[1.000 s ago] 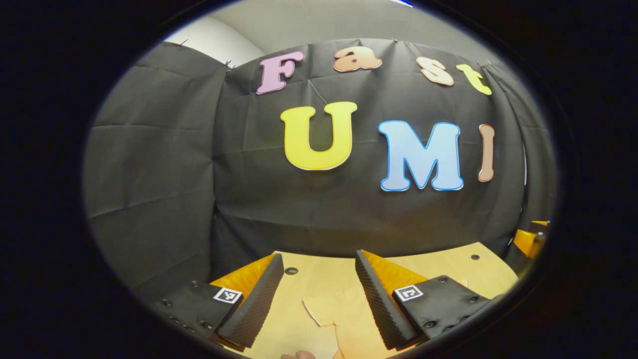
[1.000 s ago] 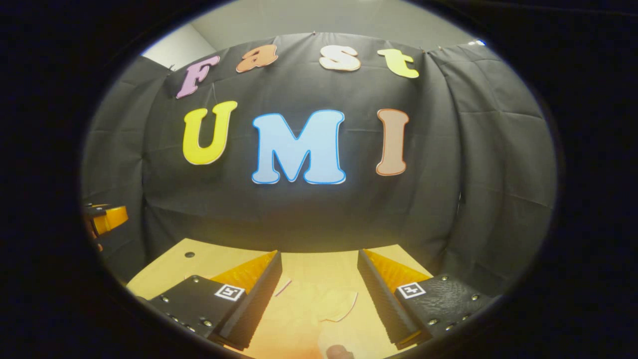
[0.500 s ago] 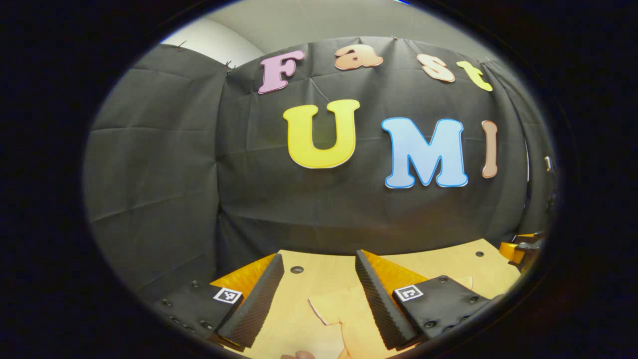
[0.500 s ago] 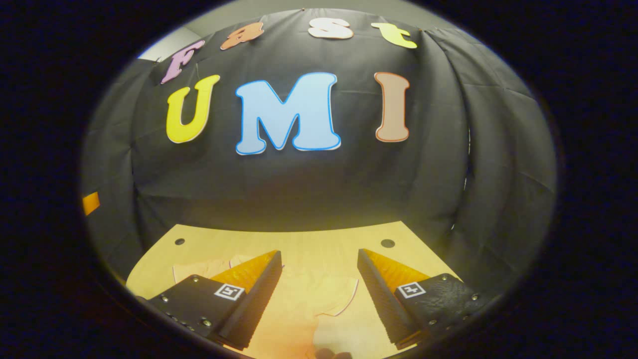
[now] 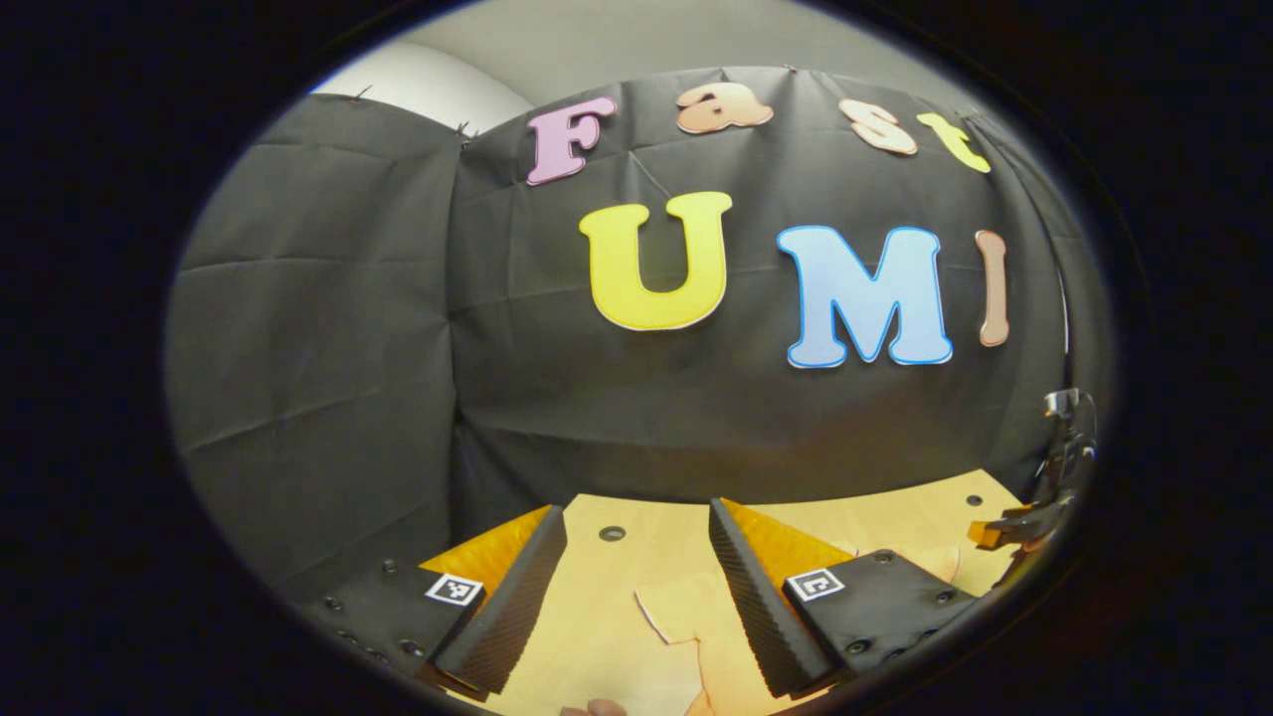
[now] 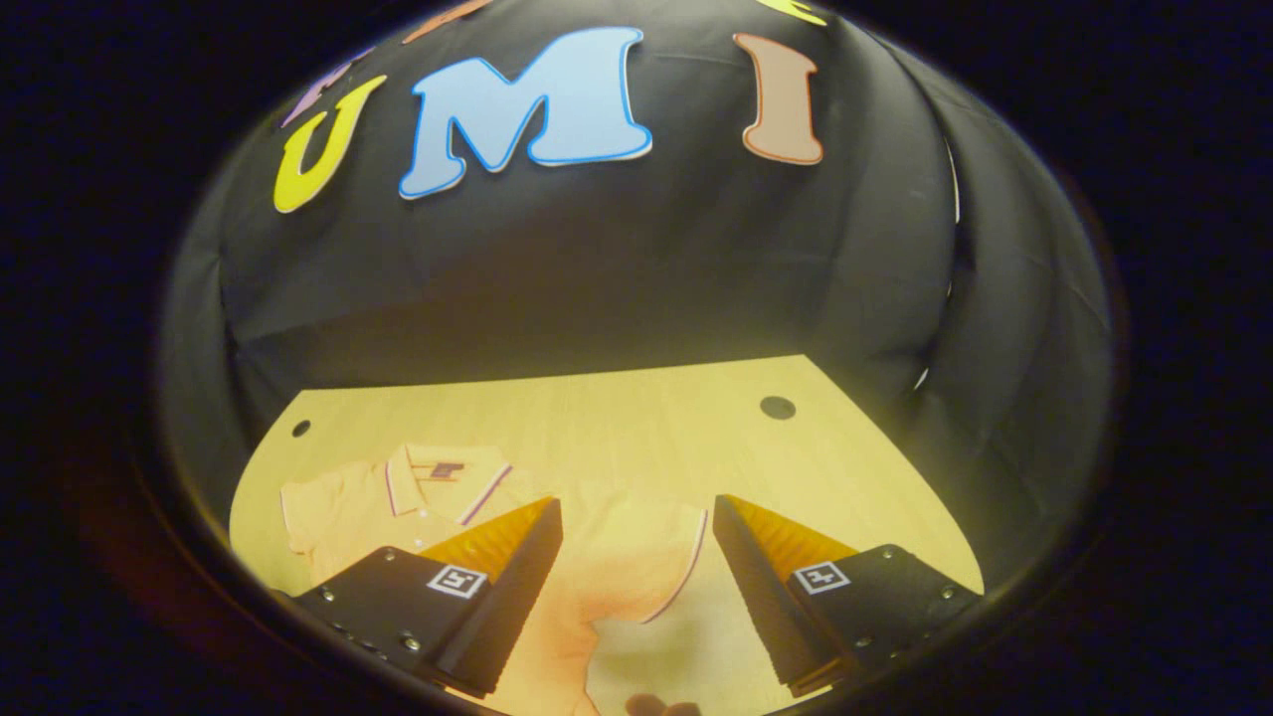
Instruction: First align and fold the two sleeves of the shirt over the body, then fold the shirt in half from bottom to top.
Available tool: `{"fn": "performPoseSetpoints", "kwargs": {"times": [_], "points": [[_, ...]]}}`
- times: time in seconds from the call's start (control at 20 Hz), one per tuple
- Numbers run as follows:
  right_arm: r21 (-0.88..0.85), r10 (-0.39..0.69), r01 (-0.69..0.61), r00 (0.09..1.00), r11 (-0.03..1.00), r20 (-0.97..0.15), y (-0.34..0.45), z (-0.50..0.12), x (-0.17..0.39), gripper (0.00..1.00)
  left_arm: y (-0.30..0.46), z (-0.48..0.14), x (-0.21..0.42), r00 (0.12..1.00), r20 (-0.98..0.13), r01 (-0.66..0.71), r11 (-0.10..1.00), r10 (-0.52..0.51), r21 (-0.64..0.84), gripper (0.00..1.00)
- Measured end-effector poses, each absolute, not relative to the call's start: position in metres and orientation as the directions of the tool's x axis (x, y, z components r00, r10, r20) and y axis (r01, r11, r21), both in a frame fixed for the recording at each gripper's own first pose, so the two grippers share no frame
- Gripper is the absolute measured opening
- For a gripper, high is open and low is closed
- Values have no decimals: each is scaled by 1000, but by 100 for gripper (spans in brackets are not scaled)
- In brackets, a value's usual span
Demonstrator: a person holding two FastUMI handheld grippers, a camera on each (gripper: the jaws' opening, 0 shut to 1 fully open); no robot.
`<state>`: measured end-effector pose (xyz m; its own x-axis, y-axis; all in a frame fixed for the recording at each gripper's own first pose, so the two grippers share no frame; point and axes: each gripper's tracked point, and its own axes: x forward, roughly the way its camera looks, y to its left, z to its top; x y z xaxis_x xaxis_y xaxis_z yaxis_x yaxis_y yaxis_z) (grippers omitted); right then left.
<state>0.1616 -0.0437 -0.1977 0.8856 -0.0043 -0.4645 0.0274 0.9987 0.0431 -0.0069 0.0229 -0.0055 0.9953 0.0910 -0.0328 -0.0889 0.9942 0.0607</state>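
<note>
Pale yellow-orange shirt (image 6: 418, 512) lies flat on the wooden table (image 6: 636, 418), collar toward the wall, sleeves spread. Right gripper (image 6: 636, 587) held above one sleeve (image 6: 646, 557), fingers spread apart, empty. Left gripper (image 5: 636, 597) over the other sleeve (image 5: 686, 617), likewise wide, gripping nothing.

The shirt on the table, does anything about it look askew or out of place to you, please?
Nothing stands out. The shirt lies flat on the table, collar toward the wall, sleeves spread and unfolded. The right gripper is open above one sleeve, and the left gripper is open.
</note>
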Motion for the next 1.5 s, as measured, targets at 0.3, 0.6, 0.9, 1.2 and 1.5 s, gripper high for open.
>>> {"fn": "performPoseSetpoints", "kwargs": {"times": [0.3,0.6,0.9,1.2,1.5], "points": [[40,-18,56,780,998,-626,-56,-283,179,96,34,-11,-9,988,-55,-141,988,145,63,94],[34,-34,80,716,996,-697,-61,-323,185,96,39,-14,-12,981,-69,-175,982,180,71,94],[49,-17,75,697,996,-717,-59,-334,184,97,40,-17,-11,976,-84,-196,978,201,65,94],[124,42,76,666,989,-745,-51,-334,186,13,34,-20,-7,977,-90,-190,980,194,57,94],[108,46,52,668,993,-743,-51,-327,189,8,35,-23,-5,976,-101,-186,981,191,56,94]]}}
